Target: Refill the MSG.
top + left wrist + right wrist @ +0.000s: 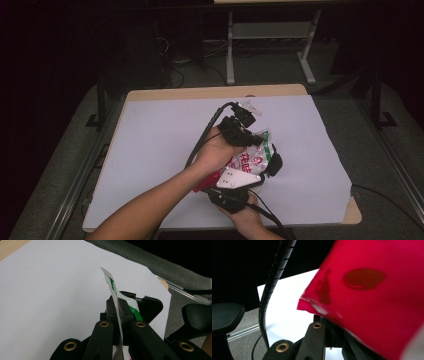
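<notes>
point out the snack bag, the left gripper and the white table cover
snack bag [252, 159], high view, on its printed white front
left gripper [121, 315], left gripper view, where its jaws pinch the bag's edge
white table cover [160, 145], high view, on a bare stretch left of the hands

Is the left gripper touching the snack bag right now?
Touching. In the left gripper view, the left gripper has its jaws closed on the thin edge of the snack bag.

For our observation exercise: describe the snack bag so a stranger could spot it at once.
On the white sheet covering the table, look right of centre, where both grippers meet. Pinched between them is the crinkly snack bag: white with green trim and a red end, the sole colourful thing there.
</notes>
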### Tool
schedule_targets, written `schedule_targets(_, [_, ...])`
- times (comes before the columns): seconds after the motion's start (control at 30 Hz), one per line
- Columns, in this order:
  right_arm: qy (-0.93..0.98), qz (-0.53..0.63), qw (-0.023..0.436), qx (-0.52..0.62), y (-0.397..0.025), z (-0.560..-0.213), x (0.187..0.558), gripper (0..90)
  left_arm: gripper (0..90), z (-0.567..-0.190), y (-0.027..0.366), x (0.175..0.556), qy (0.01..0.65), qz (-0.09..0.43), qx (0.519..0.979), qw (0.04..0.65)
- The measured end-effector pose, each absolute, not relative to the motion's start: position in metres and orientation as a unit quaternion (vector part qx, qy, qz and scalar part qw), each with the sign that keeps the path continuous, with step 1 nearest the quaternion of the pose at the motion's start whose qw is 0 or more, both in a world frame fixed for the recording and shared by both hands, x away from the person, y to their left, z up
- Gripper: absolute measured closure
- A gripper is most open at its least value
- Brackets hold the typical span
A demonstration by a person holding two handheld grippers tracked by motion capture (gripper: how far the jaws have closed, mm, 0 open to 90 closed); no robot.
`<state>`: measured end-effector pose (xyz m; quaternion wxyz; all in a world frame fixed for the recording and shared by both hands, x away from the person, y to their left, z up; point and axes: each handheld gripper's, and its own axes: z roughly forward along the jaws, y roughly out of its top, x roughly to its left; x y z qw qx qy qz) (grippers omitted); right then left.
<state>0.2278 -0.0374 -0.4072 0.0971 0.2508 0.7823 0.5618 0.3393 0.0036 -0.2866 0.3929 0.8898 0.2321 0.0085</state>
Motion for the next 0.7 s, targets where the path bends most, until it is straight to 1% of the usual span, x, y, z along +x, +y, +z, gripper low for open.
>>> schedule_targets(0.7, [0.784, 0.561, 0.103, 0.243, -0.0372, -0.4059, 0.2278, 90.0, 90.0, -0.2856, 0.008, 0.3403, 0.232, 0.018, 0.888, 0.396])
